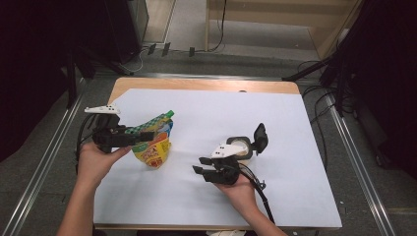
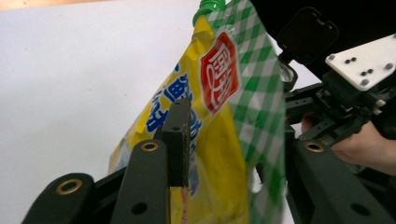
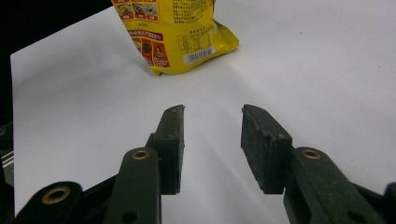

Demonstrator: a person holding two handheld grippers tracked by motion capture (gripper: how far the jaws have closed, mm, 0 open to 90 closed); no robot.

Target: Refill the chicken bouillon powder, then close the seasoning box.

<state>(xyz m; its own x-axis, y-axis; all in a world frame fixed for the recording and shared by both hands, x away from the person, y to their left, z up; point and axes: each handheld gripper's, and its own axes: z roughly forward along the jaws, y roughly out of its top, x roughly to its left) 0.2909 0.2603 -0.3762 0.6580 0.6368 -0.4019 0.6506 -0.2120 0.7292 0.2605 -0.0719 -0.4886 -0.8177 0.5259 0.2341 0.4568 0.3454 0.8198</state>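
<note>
A yellow food pouch [image 1: 153, 142] with a green-checked top and a green cap stands on the white sheet, leaning toward my left gripper [image 1: 145, 135]. In the left gripper view the pouch [image 2: 219, 93] sits between the jaws of that gripper [image 2: 233, 140]. They stand apart, one pad beside its yellow face and the other hidden behind the checked edge. My right gripper [image 1: 199, 165] rests low on the sheet to the right of the pouch and points at it. In its own view this gripper [image 3: 212, 140] is open with nothing between the pads, and the pouch base [image 3: 177, 32] lies ahead.
A small round container [image 1: 242, 148] with a raised black flip lid [image 1: 259, 137] stands just behind my right hand. A white sheet [image 1: 275, 113] covers most of the wooden table [image 1: 196, 83]. Metal rails run along both sides and cables lie on the floor.
</note>
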